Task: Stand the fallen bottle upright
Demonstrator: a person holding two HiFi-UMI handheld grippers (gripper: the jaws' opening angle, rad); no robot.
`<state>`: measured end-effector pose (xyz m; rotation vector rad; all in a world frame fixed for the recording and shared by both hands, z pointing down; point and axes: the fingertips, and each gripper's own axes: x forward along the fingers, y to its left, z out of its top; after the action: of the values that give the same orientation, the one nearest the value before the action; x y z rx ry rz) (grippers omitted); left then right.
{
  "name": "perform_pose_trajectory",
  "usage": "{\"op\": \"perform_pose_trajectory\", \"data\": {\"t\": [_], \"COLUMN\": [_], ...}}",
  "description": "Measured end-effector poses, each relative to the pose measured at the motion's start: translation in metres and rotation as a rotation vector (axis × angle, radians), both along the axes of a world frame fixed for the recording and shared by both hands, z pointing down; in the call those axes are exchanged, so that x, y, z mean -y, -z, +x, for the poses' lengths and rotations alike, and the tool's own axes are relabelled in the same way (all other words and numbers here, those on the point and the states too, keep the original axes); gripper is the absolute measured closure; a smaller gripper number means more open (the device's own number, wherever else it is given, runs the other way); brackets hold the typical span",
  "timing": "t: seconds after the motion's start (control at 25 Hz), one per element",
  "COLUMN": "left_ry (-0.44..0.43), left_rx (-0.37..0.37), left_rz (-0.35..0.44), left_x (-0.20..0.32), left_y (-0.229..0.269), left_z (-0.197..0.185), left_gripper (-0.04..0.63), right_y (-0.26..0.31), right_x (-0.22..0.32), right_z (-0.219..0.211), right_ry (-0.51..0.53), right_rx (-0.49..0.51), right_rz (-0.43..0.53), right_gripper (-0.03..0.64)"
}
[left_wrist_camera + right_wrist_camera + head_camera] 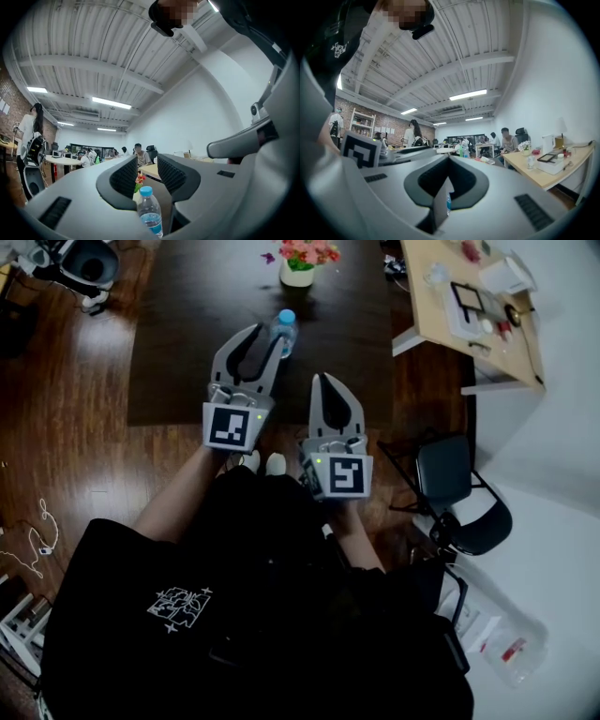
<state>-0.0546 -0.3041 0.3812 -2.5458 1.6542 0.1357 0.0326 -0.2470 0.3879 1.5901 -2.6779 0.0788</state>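
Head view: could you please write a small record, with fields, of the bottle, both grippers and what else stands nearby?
bottle: clear plastic bottle with blue cap, upright on dark brown surface
left gripper: jaws apart, not holding the bottle
right gripper: jaws together, empty
also there: white pot of pink flowers, behind the bottle

We record a black shirt (234, 634) with a white print (178, 606); left gripper (266, 334) and right gripper (326, 381) are grey, with black-and-white marker cubes (230, 426).
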Motion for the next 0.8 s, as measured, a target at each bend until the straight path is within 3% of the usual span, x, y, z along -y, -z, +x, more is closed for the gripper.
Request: {"op": "perform_pose_trajectory", "data": {"t": [0.08, 0.2, 0.56, 0.8], "left_ry": [0.033, 0.093, 0.11, 0.089], "left_rx": [0.002, 0.013, 0.042, 0.022], "left_rz": [0.003, -0.001, -0.023, 0.036], "left_x": [-0.02, -0.045, -0.103, -0.142], "left_y": [0.012, 0.022, 0.023, 0.039], "left_z": [-0.001, -0.003, -0.002, -0.003], "left_gripper": [0.494, 0.597, 0.609, 0.609], "right_y": [0.009, 0.02, 0.027, 0.036], "right_x": [-0.003, -0.008, -0.047, -0.086], "right_z": [-0.002, -0.003, -0.01, -0.014], "right_ry": [0.004, 0.017, 0.059, 0.049], "right_rx": [0.011, 0.036, 0.051, 0.035], "right_rz": [0.015, 0.042, 0.074, 0.105], "right_gripper": [0.594, 0.594, 0.597, 0.597]}}
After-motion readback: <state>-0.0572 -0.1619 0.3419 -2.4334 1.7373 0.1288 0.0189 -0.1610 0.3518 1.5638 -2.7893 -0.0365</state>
